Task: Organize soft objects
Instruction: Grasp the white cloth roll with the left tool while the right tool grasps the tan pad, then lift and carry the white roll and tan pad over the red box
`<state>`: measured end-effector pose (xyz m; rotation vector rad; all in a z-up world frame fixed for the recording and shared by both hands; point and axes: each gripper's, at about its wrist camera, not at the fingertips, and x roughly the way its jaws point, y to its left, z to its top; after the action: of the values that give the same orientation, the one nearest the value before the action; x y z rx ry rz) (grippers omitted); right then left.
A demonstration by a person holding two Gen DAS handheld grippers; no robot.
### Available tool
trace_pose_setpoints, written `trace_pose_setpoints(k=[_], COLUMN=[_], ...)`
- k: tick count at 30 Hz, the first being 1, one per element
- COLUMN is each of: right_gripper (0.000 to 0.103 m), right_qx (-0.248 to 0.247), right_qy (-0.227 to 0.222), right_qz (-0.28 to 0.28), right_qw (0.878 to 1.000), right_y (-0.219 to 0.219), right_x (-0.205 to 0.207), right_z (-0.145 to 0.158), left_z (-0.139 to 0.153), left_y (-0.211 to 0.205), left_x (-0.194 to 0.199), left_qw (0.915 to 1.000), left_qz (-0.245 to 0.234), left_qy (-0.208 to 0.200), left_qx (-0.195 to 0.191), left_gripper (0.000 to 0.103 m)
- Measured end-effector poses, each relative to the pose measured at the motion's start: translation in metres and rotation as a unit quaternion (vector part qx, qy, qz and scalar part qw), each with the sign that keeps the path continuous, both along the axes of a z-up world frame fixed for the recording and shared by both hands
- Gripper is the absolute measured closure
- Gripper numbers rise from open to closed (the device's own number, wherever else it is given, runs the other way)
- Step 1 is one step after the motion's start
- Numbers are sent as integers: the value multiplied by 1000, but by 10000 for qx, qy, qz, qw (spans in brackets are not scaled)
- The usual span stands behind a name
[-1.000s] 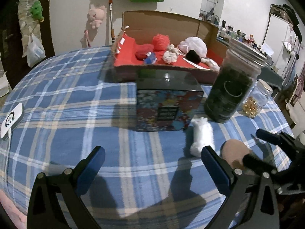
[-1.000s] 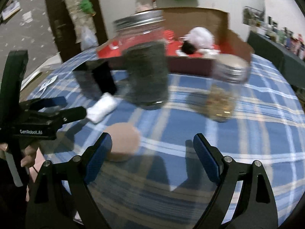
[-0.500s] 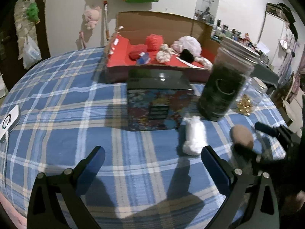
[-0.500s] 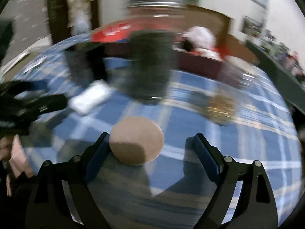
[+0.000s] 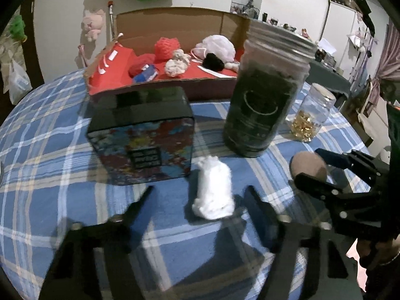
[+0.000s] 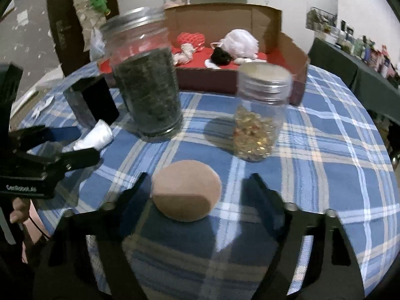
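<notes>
A white soft wad (image 5: 213,187) lies on the blue plaid desk (image 5: 50,130) just in front of the colourful tin (image 5: 142,135), and a tan round sponge (image 6: 186,190) rests a little to its right, in front of the two jars. The left gripper (image 5: 200,200) straddles the white wad; its jaws have just been closing, with the wad between them, but they stand apart and I see no pad pressing on it. The right gripper (image 6: 197,190) frames the tan sponge the same way: its jaws have just been closing too, the left finger beside the sponge's edge, the right one clear of it. Behind the dark jar (image 5: 265,95) and the small jar of gold bits (image 6: 260,115), toward the far edge of the desk, sits the open cardboard box (image 5: 175,25) with red lining, already holding yarn balls and other soft things. To my eye this is the pickup step for both items; next each gripper needs to pinch gently, lift clear of the jars, and carry over to the box.
</notes>
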<state>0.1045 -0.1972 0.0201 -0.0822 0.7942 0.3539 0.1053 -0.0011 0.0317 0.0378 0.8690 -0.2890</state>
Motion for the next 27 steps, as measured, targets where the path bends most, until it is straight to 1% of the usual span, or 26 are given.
trace_pose_setpoints(k=[1,2,3,4,5,7,10,15,27], right_gripper=[45,60,66,75,85,86,87,87,87], right_qx=[-52,-80,-46,1,-2,-53,172,285,361], right_qy=[-35,-90,-97,-79,-102,-226,-320,-449,-247], right_qz=[58,148,243,329,354,359,450,503,414], right_qw=[10000,9998,9996,9994,9993,9991,9983,9973,9982], right_y=[3,6,7,9,11,14,12,14,7], right_x=[-2,-5,-7,-9,-11,-16,-21,-23,-15], right_z=[-1,0,0,1,2,8,23,39,31], left_z=[0,0,1,2,4,9,19,29,23], left_y=[-1,-2,-2,-2,-1,-3,-5,-9,0], left_x=[0,-1,-2,-2,-3,-8,-13,-14,-11], left_qw=[10000,10000,9999,9998,9997,9994,9987,9979,9986], left_qz=[-9,-43,-111,-166,-197,-288,-413,-508,-384], left_qy=[-28,-51,-26,16,27,-30,-121,-250,-133], left_qx=[49,66,-4,-88,-149,-197,-287,-322,-334], left_gripper=[53,71,81,84,84,85,85,85,85])
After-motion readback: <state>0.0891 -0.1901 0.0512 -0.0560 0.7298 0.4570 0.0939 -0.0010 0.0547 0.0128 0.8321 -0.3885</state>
